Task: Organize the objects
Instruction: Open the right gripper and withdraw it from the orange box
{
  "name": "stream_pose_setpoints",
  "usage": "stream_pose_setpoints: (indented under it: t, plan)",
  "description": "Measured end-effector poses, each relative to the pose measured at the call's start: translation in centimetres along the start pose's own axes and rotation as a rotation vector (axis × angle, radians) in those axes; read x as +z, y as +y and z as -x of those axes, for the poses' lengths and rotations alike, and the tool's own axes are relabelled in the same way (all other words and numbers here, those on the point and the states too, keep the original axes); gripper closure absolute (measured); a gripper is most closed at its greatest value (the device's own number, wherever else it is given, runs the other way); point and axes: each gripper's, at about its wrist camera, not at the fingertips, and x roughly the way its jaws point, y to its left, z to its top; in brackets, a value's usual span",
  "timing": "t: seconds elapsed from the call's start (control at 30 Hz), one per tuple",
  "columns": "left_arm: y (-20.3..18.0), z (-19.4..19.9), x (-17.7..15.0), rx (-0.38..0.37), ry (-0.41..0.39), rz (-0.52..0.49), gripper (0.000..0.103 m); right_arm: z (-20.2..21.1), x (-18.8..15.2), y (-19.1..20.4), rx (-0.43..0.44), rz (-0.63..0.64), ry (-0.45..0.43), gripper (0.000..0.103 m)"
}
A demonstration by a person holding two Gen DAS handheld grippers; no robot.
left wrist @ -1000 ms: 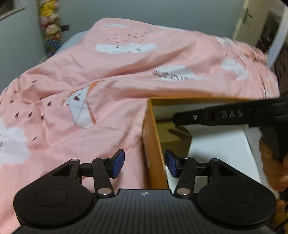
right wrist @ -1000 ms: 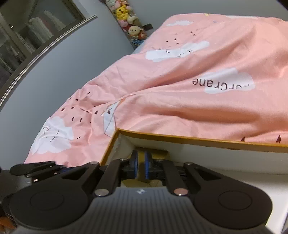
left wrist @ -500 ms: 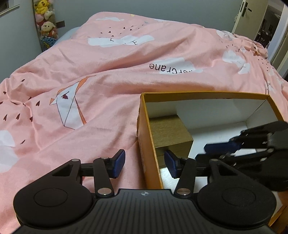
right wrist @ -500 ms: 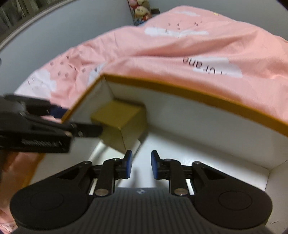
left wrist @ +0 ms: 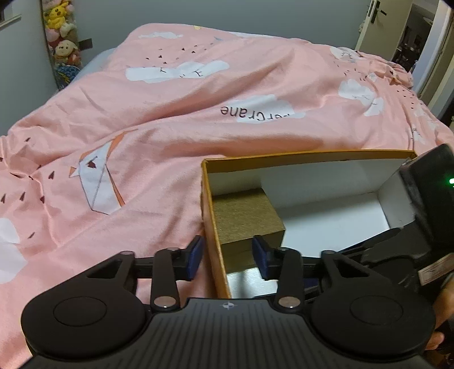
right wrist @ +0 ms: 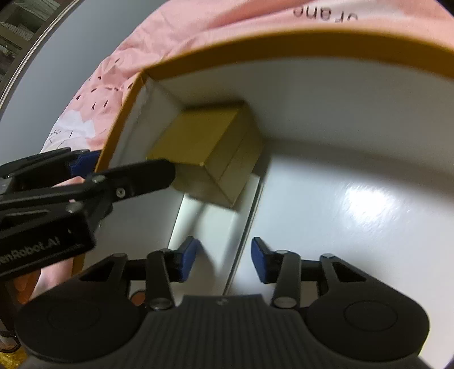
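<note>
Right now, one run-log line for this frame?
left gripper: jaws closing, astride orange box wall | right gripper: jaws opening, empty, inside box | small gold box: in box's corner

Box and gold block partly hidden

The box has its near right part hidden behind the right gripper; the small gold block has a near corner hidden behind a left gripper finger. Quilt lettering cut off at the top edge. Toys too small to tell apart.
</note>
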Motion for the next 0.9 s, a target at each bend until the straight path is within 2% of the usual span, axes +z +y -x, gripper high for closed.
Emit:
stream_pose_setpoints:
  t: [0.03, 0.2, 0.3, 0.43, 0.63, 0.8, 0.87, 0.9]
  plan:
    - [0.0, 0.0, 0.0, 0.002, 0.002, 0.000, 0.066, -0.1, -0.1, -0.1, 0.021, -0.014, 0.006, 0.066]
    - [0.0, 0.1, 0.0, 0.021, 0.000, -0.003, 0.077, -0.2, -0.2, 0.6, 0.019, 0.020, 0.052, 0.067]
    - [0.3, -0.2, 0.0, 0.018, 0.010, 0.009, 0.077, -0.5, -0.6, 1.3, 0.017, 0.075, 0.094, 0.068]
    - [0.4, -0.1, -0.1, 0.013, 0.008, 0.014, 0.077, -0.3, -0.6, 1.9, -0.003, 0.099, 0.081, 0.068]
    - [0.5, 1.3, -0.3, 0.006, -0.022, 0.030, 0.077, 1.8, -0.1, 3.2, -0.076, 0.180, -0.036, 0.066]
    - [0.8, 2.4, -0.4, -0.021, -0.032, 0.069, 0.077, 3.1, 1.0, 3.3, -0.161, 0.295, -0.150, 0.067]
    - [0.8, 2.8, -0.4, -0.022, -0.034, 0.072, 0.077, 3.2, 1.3, 3.2, -0.188, 0.340, -0.178, 0.070]
    - [0.9, 3.1, -0.4, -0.019, -0.037, 0.071, 0.077, 3.0, 1.5, 3.3, -0.191, 0.360, -0.187, 0.076]
